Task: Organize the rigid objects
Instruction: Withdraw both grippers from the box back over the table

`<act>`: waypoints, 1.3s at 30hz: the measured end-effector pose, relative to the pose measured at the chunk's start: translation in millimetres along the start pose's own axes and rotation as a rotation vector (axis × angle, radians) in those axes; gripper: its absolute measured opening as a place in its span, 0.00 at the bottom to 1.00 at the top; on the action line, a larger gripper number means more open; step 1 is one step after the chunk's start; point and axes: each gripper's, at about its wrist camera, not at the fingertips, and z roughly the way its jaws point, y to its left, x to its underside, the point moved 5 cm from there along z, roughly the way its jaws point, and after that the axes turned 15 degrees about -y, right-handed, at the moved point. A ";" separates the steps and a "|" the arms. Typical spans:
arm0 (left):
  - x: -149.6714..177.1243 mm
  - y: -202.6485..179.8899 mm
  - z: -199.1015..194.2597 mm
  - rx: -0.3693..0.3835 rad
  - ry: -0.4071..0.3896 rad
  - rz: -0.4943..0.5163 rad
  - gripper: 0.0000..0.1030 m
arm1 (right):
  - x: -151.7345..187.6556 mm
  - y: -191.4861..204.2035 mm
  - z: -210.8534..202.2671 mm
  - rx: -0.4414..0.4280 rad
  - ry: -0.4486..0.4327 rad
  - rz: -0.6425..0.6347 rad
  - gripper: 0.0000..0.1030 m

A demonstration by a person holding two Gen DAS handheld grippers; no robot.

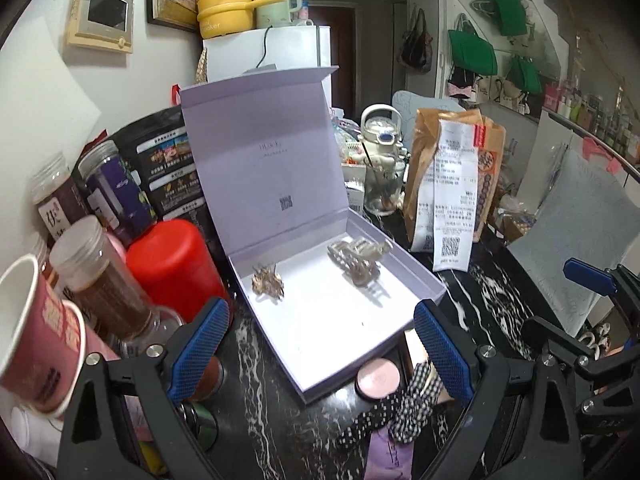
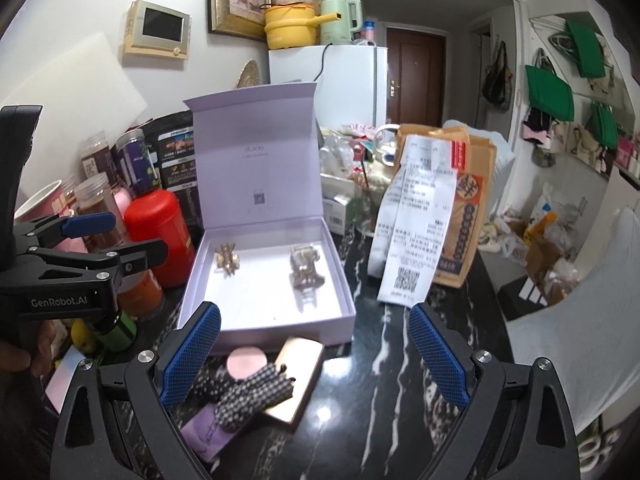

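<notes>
So the lavender box [image 2: 267, 280] sits open on the black marble counter [image 2: 384, 360], lid standing up at the back, with two hair claw clips already lying inside: a small gold one [image 2: 227, 261] and a bigger silvery one [image 2: 305, 269]. Still loose on the counter, just outside the box's near wall, is a little pile: a round pink compact [image 2: 247, 362], a rose-gold flat case [image 2: 298, 376] and a black-and-white checkered scrunchie [image 2: 248, 394] draped over them. Both grippers are spread wide with nothing between the pads. The right gripper [image 2: 314, 354] has that pile straight ahead and low, slightly toward its left finger, basically inside its span already. From the left gripper [image 1: 322, 346] the same stuff sits off toward its right finger, with the compact [image 1: 378, 378] tucked against the box's near corner [image 1: 308, 398]. So the right hand looks like the nearer, better-lined-up one. The flat case's long axis runs diagonally away toward the box, so the jaws would probably want to close across its narrow width. The scrunchie on top could get in the way.
</notes>
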 end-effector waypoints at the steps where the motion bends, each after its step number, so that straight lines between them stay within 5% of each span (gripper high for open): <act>1: 3.3 -0.7 -1.6 0.002 0.005 0.002 0.92 | 3.4 1.1 -1.9 -0.001 0.004 0.004 0.94; 39: 145.9 -30.7 -67.3 0.181 0.244 -0.034 0.92 | 130.3 16.6 -72.1 -0.033 0.146 0.148 0.93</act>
